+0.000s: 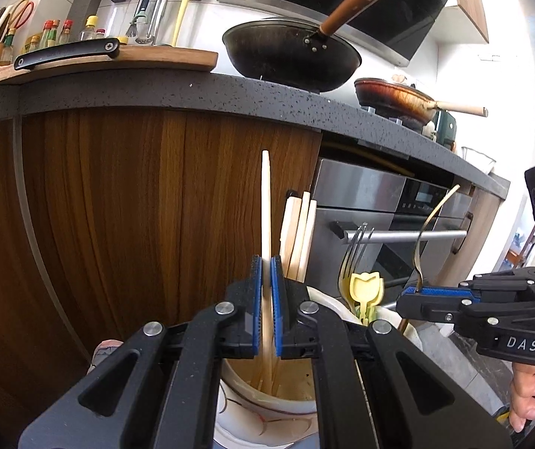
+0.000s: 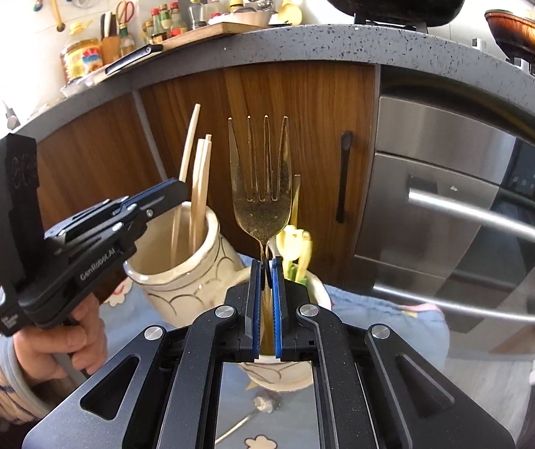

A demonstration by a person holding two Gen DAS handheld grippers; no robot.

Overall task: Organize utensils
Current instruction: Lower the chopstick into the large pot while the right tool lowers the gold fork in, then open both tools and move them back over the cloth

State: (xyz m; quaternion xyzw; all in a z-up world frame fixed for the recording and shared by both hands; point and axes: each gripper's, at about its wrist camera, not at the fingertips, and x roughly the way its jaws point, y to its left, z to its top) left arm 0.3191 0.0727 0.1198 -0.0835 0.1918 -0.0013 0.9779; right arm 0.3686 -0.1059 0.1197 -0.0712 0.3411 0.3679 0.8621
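Holding a pale wooden chopstick (image 1: 265,202) upright, the left gripper (image 1: 266,273) has its blue-padded jaws drawn narrow onto the shaft, directly above the cream ceramic jar with painted curved lines (image 2: 192,262). The chopstick's long axis runs vertical; its lower end already reaches into the jar mouth beside the other wooden chopsticks (image 1: 299,232) standing there.

The right gripper (image 2: 266,273) is likewise clamped narrow, on the slim neck of a gold-toned metal fork (image 2: 261,183), tines up, handle pointing down toward a second cream ceramic cup (image 2: 319,292) that holds a yellow tulip-shaped plastic utensil (image 1: 366,286). This cup sits just beside the jar, on a light blue cloth with cloud shapes (image 2: 398,321).

Judgement: each utensil lies straight below its own gripper, so each coming move is a vertical lowering and release; the left is nearer the jar, the right nearer the cup.

Hidden: the fork's handle and the cup's interior lie behind the right gripper body. A curved gold utensil (image 1: 435,224) is only partly visible. A metal item (image 2: 263,404) on the cloth cannot be identified.
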